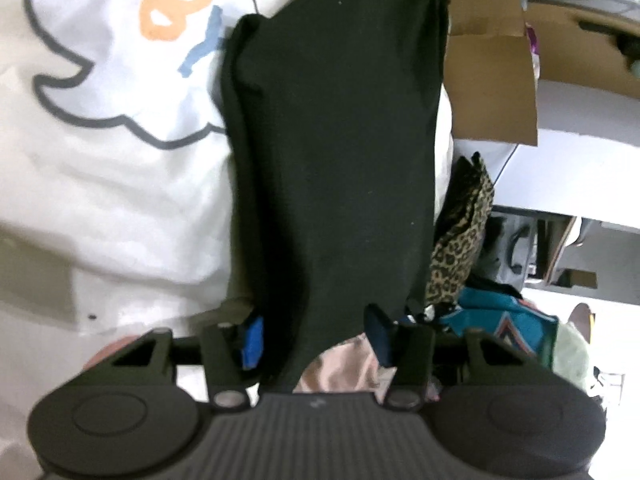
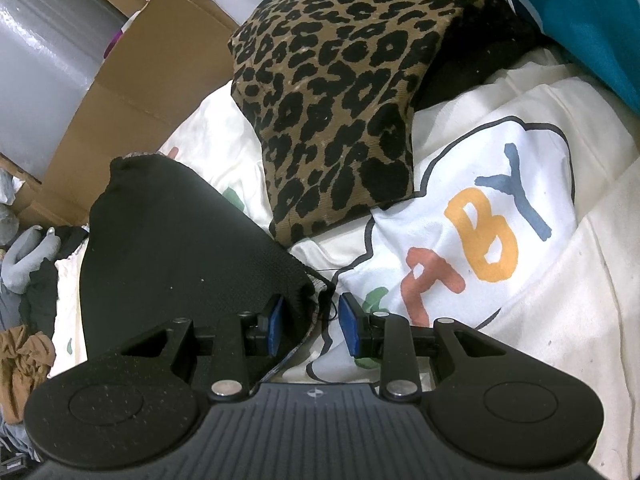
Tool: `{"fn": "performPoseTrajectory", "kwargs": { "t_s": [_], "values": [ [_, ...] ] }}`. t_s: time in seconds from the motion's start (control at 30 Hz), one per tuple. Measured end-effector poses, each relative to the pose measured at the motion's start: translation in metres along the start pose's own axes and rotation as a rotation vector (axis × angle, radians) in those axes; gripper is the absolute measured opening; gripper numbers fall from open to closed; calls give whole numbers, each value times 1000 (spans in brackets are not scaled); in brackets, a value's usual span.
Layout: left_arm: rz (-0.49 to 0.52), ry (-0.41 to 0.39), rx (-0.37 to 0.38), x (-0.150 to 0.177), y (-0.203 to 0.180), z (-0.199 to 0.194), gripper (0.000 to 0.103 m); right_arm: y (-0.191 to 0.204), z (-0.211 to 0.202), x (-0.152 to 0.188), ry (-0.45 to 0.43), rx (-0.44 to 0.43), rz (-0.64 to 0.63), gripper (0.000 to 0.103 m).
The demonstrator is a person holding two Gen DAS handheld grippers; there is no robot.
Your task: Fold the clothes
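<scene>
The soft, limp black garment (image 1: 332,152) is best taken at its corners, lying between both half-open left tongs (image 1: 316,336) and right tongs (image 2: 310,322), neither visibly pinching.

The right gripper (image 2: 311,322) is hovering with its blue pads parted around the corner of a black knit garment (image 2: 172,248), which is lying on a cream printed sheet (image 2: 540,280) just beside a folded leopard-print garment (image 2: 336,92), with cardboard boxes (image 2: 132,92) standing behind.
</scene>
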State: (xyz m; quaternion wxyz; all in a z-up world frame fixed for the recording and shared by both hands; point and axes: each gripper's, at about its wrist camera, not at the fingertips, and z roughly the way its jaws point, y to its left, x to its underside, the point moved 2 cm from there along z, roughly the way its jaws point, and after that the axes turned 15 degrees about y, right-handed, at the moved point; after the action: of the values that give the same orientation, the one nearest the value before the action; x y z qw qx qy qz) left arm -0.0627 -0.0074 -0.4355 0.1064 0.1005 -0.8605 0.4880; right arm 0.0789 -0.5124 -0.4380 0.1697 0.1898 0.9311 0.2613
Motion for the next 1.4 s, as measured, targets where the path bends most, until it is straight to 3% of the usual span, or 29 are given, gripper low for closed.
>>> {"fn": "performPoseTrajectory", "kwargs": {
  "t_s": [0.17, 0.37, 0.43, 0.5, 0.67, 0.83, 1.13, 1.4],
  "values": [
    [2, 5, -33, -26, 1, 6, 52, -3, -1, 2, -7, -18, 12, 36],
    [14, -3, 4, -33, 14, 7, 48, -6, -3, 0, 6, -36, 12, 36],
    [0, -6, 21, -32, 18, 11, 39, -6, -3, -1, 11, -36, 8, 36],
    [-22, 8, 33, -26, 28, 7, 20, -6, -3, -1, 12, -34, 7, 36],
    [-15, 13, 3, -17, 27, 1, 9, -7, -2, -2, 10, -42, 15, 36],
    [-13, 18, -39, -16, 17, -5, 7, -11, -4, -2, 9, -65, 35, 36],
    [64, 26, -201, -13, 4, -31, 6, -3, -19, -1, -8, -40, -20, 37],
    [69, 29, -295, -18, 4, -33, 7, 18, -10, 3, 50, -18, -178, 37]
  ]
}}
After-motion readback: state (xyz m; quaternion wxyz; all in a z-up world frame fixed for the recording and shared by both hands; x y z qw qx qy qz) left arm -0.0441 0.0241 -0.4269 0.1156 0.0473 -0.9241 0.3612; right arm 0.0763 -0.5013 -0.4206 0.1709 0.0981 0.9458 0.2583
